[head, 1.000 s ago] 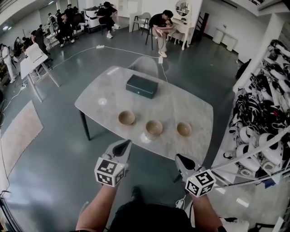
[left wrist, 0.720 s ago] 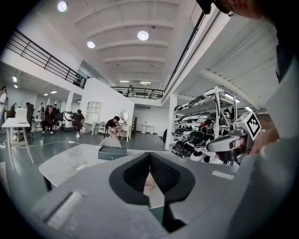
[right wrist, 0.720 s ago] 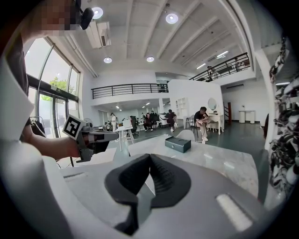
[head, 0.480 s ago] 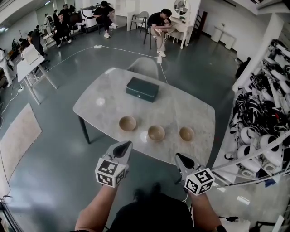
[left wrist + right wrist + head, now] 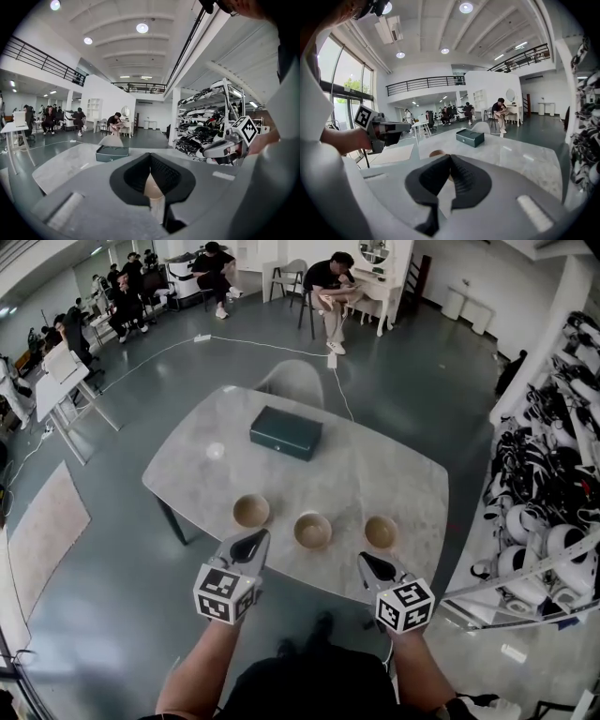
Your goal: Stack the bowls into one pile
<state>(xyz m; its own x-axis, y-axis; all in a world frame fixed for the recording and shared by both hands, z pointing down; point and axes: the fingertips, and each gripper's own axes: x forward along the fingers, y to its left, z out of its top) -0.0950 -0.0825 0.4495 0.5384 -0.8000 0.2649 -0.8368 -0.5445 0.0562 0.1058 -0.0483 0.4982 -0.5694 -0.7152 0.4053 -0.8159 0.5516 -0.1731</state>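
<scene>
Though near, bowls [image 5: 312, 531] beyond hand-held grippers [image 5: 253, 539] [image 5: 367, 562]

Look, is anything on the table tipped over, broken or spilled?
Nothing stands out. The left bowl, middle bowl and right bowl stand upright in a row, apart; the dark box lies flat behind them.

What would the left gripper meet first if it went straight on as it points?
Probably a tan bowl: it shows dead ahead of the left gripper, just past its shut jaws. Likely the middle one of three, though depth is unclear.
</scene>
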